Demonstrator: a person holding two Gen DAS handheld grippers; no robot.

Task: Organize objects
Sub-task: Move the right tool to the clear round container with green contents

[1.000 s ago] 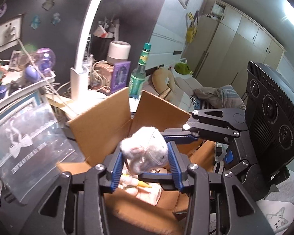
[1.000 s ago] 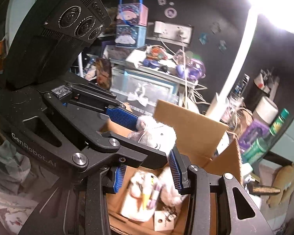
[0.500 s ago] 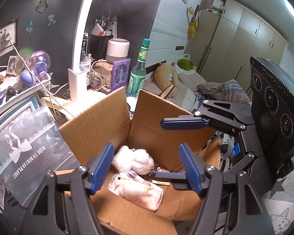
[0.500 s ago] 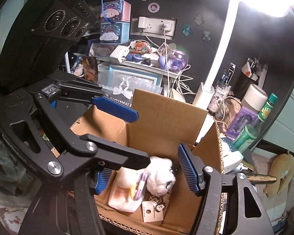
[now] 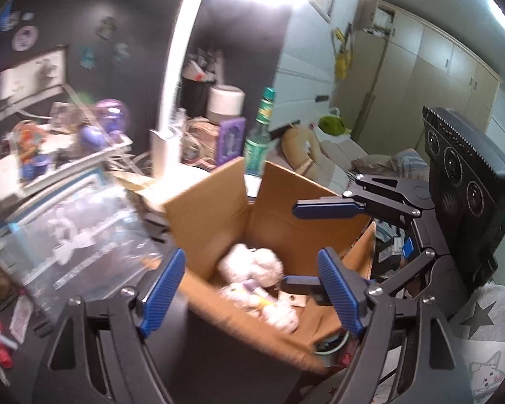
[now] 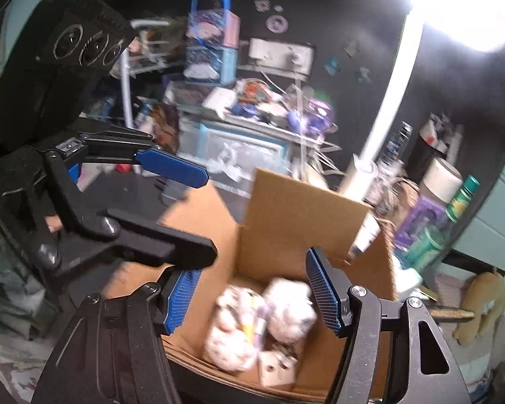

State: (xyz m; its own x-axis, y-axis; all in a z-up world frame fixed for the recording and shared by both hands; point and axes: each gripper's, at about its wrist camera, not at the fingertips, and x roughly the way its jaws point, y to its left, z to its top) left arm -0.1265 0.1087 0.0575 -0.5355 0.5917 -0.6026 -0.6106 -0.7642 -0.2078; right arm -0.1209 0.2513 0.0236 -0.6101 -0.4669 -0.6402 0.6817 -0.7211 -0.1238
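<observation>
Both your grippers are spread wide and hold nothing: the left gripper (image 5: 252, 289) and right gripper (image 6: 252, 298) hover over the open cardboard box (image 5: 279, 340). The white plush toy (image 5: 256, 264) lies inside it, touching a wrapped packet (image 6: 234, 331). The views are blurred, so judge position carefully. Swing out carelessly and your fingers (image 5: 163, 291) could catch a raised flap (image 6: 299, 222) and tip the box, or knock the green bottle (image 5: 259, 138) just behind it.

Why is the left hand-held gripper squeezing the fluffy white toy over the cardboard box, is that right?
Not quite. The left hand-held gripper is open and holds nothing. The fluffy white toy lies inside the cardboard box, beside a packaged toy. The left wrist view shows it, and the right wrist view shows the same toy in the box.
</observation>
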